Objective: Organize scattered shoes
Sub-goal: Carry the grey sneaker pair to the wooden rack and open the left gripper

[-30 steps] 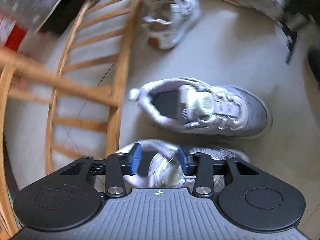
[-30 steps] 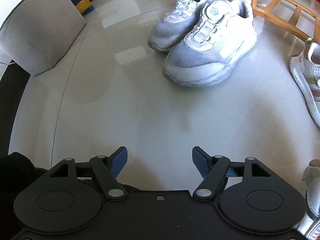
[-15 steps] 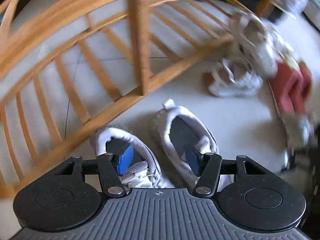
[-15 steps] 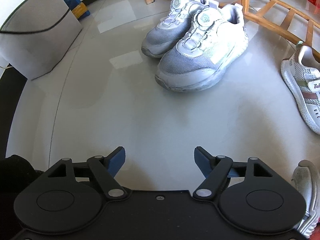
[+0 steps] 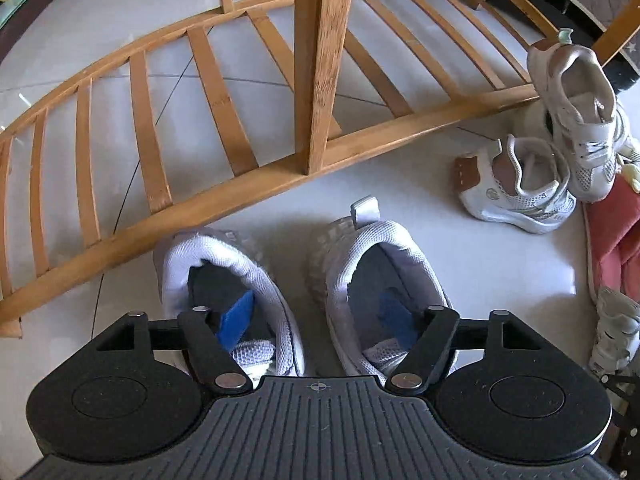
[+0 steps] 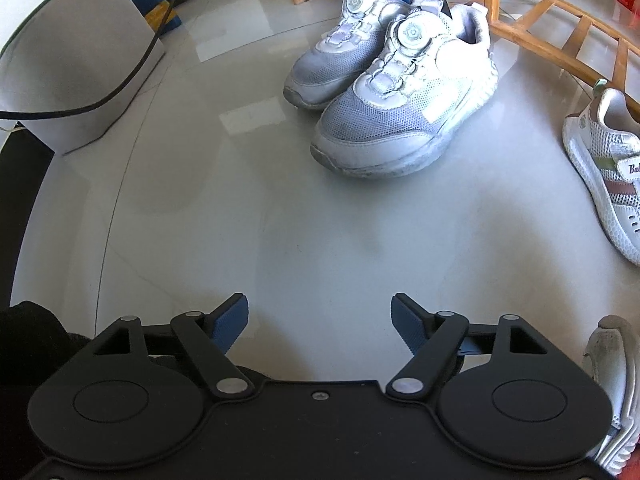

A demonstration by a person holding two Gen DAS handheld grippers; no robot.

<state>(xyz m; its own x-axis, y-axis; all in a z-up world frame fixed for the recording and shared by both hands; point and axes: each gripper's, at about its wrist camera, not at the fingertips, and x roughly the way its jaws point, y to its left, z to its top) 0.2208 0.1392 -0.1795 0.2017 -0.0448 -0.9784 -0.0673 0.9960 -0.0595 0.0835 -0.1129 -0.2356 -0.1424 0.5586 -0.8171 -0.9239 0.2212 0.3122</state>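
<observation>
The left gripper (image 5: 316,316) pointed down over a pair of grey sneakers on the pale tiled floor (image 5: 460,264). Its jaws were opening, and one blue pad sat inside the mouth of each shoe: one in the left grey sneaker (image 5: 224,276), the other in the right grey sneaker (image 5: 384,276). The inner walls of both shoes stood between the pads, but the pads did not press on them. The two shoes stood side by side, heels toward the wooden slatted rack (image 5: 224,128), which lay just behind them. To the right, near the end of the rack, were two small white sneakers (image 5: 520,184), one leaning over the other, and a pink cushion (image 5: 616,236) at the edge.

The right gripper (image 6: 320,322) was over bare floor, well apart from the grey pair. Its jaws were opening too, widely spread, with nothing between them. Further right lay a white mesh sneaker (image 6: 604,168).
</observation>
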